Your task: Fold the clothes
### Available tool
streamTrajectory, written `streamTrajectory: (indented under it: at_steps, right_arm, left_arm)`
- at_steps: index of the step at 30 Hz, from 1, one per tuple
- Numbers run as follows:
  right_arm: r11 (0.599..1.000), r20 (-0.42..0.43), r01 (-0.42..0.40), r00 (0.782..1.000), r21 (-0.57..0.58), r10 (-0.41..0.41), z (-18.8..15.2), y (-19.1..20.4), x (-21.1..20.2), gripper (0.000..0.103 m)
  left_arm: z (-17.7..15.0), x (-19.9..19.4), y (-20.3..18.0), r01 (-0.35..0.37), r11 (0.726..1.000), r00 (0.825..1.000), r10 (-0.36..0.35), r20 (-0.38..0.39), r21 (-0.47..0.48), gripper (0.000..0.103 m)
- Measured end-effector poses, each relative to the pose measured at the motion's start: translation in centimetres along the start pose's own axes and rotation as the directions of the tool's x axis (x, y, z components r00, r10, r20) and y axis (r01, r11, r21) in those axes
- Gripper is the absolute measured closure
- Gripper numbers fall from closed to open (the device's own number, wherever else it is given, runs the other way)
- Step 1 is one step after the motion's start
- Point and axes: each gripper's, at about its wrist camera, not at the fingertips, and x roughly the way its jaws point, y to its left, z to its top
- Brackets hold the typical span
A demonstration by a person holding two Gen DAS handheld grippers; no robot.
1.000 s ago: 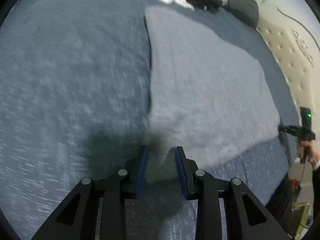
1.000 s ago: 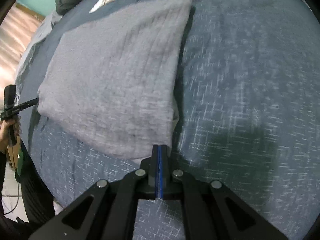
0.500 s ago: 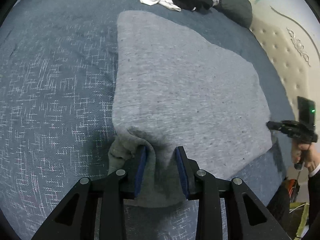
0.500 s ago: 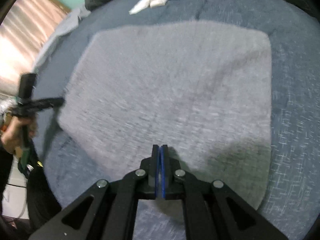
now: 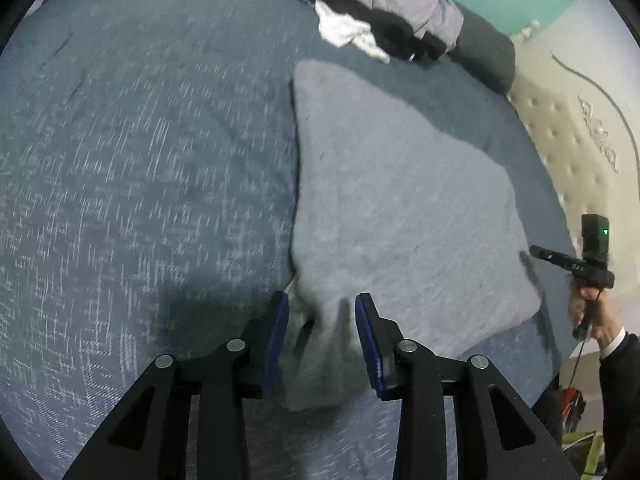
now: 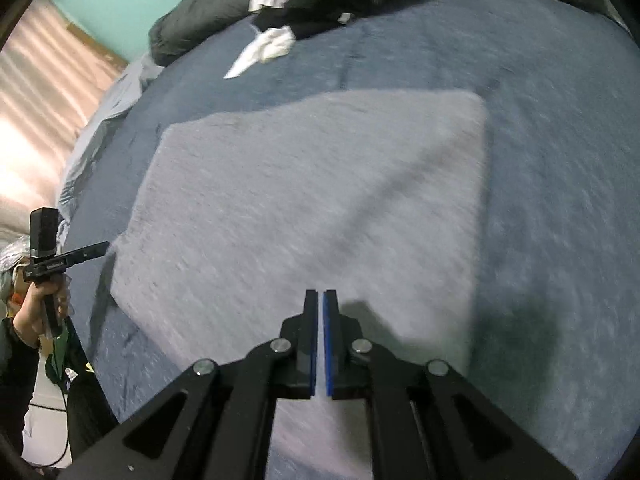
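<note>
Garment [image 5: 400, 208], grey and folded flat, lies mid-frame on the blue bed [image 5: 140, 160]. Nearest in the left wrist view, the left claw [image 5: 318, 320] has just been opening; a bunched corner still sits between its pads, seemingly released. In the right wrist view the right claw [image 6: 320, 312] is clenched on nothing, hovering over the garment's near edge. To finish well, I would lift the left claw straight off so the corner does not drag, then press it flat. A pile of clothes [image 5: 384, 24] waits at upper right.
</note>
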Motion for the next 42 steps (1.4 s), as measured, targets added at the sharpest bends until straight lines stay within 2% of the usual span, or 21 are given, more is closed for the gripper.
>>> streamTrajectory:
  at_steps: [4,7,11,16,18,20,23,27,29,32,36,40,42]
  right_arm:
    - [1.000,0.001,0.029,1.000,0.004,-0.029,1.4,0.8,3.1,0.101]
    - [0.994,-0.004,0.103,0.995,0.042,-0.103,1.7,0.1,4.5,0.101]
    - [0.975,-0.011,0.191,0.982,0.115,-0.191,1.1,-3.7,3.1,0.103]
    - [0.962,0.030,0.191,0.979,0.196,-0.201,-0.7,-6.8,-0.5,0.101]
    - [0.971,0.057,0.135,0.987,0.195,-0.148,-1.3,-6.6,-1.4,0.101]
    - [0.988,0.048,0.083,0.995,0.129,-0.090,-2.0,-5.0,-1.5,0.101]
    - [0.993,-0.040,0.116,0.993,0.035,-0.115,-3.4,-3.5,0.0,0.101]
    - [0.984,-0.057,0.130,0.991,0.122,-0.124,-5.3,-5.3,-0.1,0.101]
    - [0.981,-0.038,0.133,0.991,0.143,-0.129,-6.0,-5.7,-1.1,0.101]
    - [0.982,0.013,0.109,0.994,0.157,-0.113,-6.7,-5.3,-2.7,0.101]
    - [0.989,0.070,0.049,0.996,0.143,-0.060,-7.7,-3.2,-4.1,0.101]
    - [0.993,0.080,0.000,0.997,0.117,-0.010,-8.9,-1.4,-4.3,0.101]
    - [0.994,0.084,-0.012,0.997,0.112,0.003,-9.0,-0.8,-3.7,0.101]
  left_arm:
    - [0.6,1.2,-1.2,0.009,1.000,1.000,-0.009,-0.010,0.014,0.060]
    - [1.0,3.4,-2.2,-0.014,1.000,0.999,0.014,-0.046,0.018,0.060]
    - [0.5,4.3,-1.4,-0.037,0.999,0.997,0.039,-0.064,0.029,0.061]
    - [-0.5,2.3,0.9,-0.065,0.998,0.997,0.065,-0.052,-0.005,0.060]
    - [-0.9,1.6,0.9,-0.051,0.998,0.998,0.050,-0.039,-0.031,0.060]
    - [-1.4,0.6,1.1,-0.030,0.998,0.999,0.029,-0.025,-0.054,0.060]
    - [-2.5,-0.9,1.3,-0.007,0.997,1.000,0.006,-0.018,-0.082,0.060]
    - [-4.8,-2.9,1.1,0.021,0.994,1.000,-0.023,-0.010,-0.110,0.060]
    - [-5.6,-3.8,0.9,0.031,0.992,0.999,-0.032,-0.004,-0.125,0.060]
    - [-7.1,-5.1,0.6,0.033,0.990,0.999,-0.033,0.009,-0.135,0.053]
    - [-6.9,-3.1,-1.1,0.063,0.981,0.998,-0.060,0.026,-0.182,0.047]
    - [-6.7,-1.2,-2.3,0.072,0.976,0.997,-0.068,0.030,-0.207,0.045]
    - [-7.6,-1.0,-2.2,0.072,0.969,0.997,-0.068,0.025,-0.235,0.045]
